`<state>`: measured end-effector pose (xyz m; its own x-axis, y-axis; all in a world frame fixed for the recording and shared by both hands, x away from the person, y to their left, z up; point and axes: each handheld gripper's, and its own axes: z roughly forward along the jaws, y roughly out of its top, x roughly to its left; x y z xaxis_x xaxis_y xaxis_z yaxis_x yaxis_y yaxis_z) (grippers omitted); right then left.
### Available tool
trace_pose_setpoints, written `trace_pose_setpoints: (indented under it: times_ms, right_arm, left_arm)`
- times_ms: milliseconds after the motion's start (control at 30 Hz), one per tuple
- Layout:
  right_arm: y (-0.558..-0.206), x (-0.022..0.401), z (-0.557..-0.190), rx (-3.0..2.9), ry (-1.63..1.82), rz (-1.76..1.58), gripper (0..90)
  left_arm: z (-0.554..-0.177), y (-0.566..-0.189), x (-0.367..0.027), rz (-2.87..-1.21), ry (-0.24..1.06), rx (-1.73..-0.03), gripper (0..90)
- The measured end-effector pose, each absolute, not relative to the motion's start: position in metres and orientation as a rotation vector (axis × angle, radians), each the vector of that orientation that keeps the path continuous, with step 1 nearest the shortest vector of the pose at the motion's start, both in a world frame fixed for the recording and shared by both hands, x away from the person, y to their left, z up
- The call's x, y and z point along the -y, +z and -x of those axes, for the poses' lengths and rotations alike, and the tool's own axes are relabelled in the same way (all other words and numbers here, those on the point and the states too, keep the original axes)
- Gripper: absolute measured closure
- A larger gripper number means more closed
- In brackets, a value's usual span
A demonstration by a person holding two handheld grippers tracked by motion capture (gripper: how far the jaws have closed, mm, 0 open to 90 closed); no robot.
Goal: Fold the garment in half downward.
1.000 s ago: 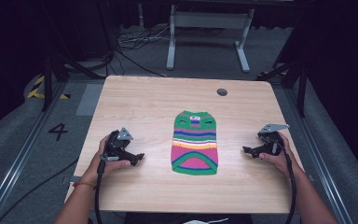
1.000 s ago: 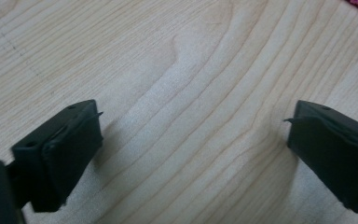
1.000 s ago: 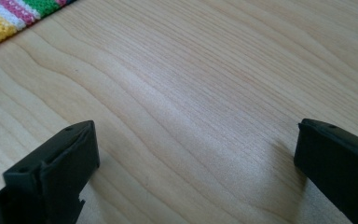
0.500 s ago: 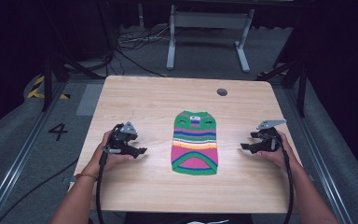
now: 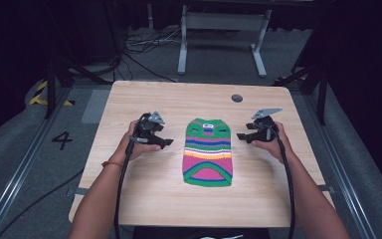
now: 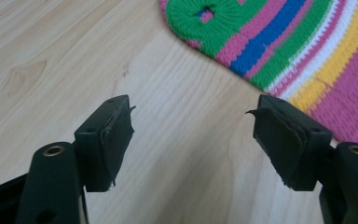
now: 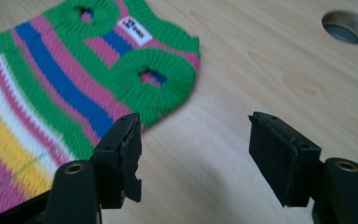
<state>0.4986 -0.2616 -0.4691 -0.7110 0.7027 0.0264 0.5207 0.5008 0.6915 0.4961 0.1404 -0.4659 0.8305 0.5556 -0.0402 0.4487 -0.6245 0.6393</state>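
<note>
A small striped knitted sweater (image 5: 208, 152) in green, pink, blue, yellow and white lies flat in the middle of the wooden table (image 5: 129, 199). My left gripper (image 5: 167, 142) hovers just left of it, jaws pointing at it. Its jaws have just been closing and stand open with nothing between them (image 6: 191, 140); the sweater (image 6: 284, 42) lies ahead and to the right. My right gripper (image 5: 240, 136) hovers just right of the sweater's neck end. Its jaws have also been closing, open and empty (image 7: 193, 154); the sweater's green sleeve opening (image 7: 151, 77) lies just beyond the left jaw.
A round cable hole (image 5: 237, 98) sits in the table near the far edge, also seen as the hole (image 7: 347, 27) ahead of my right gripper. Cables trail from both grippers toward the near edge. A grey stand (image 5: 221, 30) is on the floor behind.
Both grippers have moved away from the near edge and inward toward the sweater, rising a little. Both pairs of jaws look narrower than before.
</note>
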Motion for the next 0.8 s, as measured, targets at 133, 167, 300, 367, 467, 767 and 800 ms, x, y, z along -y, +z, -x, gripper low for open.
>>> trace_pose_setpoints:
  times_ms: [133, 167, 300, 367, 467, 767, 800]
  right_arm:
    - [-0.468, 0.244, -0.517, -2.484, 1.016, -1.031, 37.0]
    - [-0.469, 0.240, -0.521, -2.487, 1.018, -1.038, 37.0]
    - [-0.472, 0.224, -0.535, -2.500, 0.992, -1.028, 39.3]
    - [-0.474, 0.220, -0.541, -2.504, 0.983, -1.035, 40.8]
    - [-0.478, 0.216, -0.545, -2.495, 0.977, -1.025, 43.3]
    - [-0.489, 0.214, -0.561, -2.438, 0.994, -1.180, 49.2]
    - [-0.489, 0.213, -0.562, -2.432, 1.001, -1.174, 49.2]
  left_arm:
    - [-0.512, -0.467, -0.124, -2.343, 0.217, -0.748, 28.8]
    - [-0.517, -0.468, -0.118, -2.336, 0.199, -0.759, 28.0]
    - [-0.535, -0.471, -0.094, -2.381, 0.198, -0.752, 28.0]
    - [-0.542, -0.472, -0.087, -2.374, 0.188, -0.763, 29.7]
    - [-0.549, -0.474, -0.080, -2.359, 0.195, -0.810, 29.9]
    - [-0.570, -0.485, -0.063, -2.262, 0.211, -0.971, 35.0]
    - [-0.571, -0.487, -0.061, -2.257, 0.214, -0.978, 37.6]
